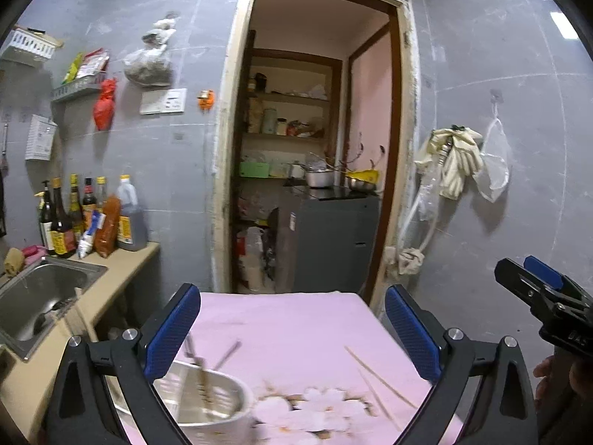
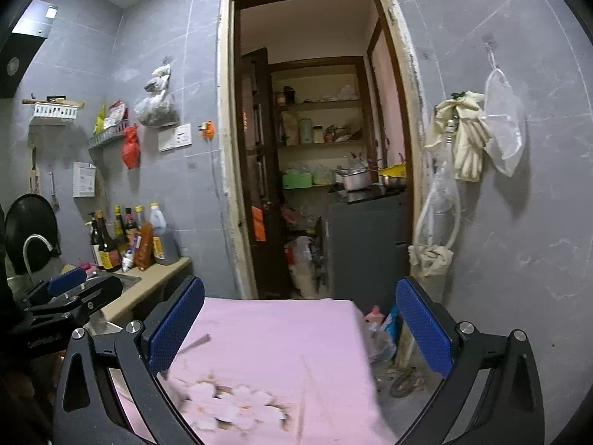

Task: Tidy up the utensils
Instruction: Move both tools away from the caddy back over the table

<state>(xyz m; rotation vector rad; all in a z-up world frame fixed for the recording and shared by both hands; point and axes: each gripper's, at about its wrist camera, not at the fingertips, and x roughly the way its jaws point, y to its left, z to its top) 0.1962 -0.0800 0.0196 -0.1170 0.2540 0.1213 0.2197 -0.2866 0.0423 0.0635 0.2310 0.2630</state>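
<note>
A white utensil holder [image 1: 207,404] stands on the pink flowered tablecloth [image 1: 296,333] at the lower left of the left wrist view, with metal utensils [image 1: 202,374] sticking out of it. Two wooden chopsticks [image 1: 378,374] lie loose on the cloth to its right. My left gripper [image 1: 292,330] is open and empty above the table, the holder just below its left finger. My right gripper [image 2: 300,330] is open and empty above the same cloth [image 2: 278,345]. It also shows at the right edge of the left wrist view [image 1: 533,282].
A steel sink [image 1: 40,296] and a counter with sauce bottles [image 1: 85,218] lie to the left. An open doorway [image 1: 311,148] with shelves and a grey cabinet is ahead. Gloves and bags hang on the right wall [image 1: 456,163]. Clutter lies on the floor [image 2: 396,367] right of the table.
</note>
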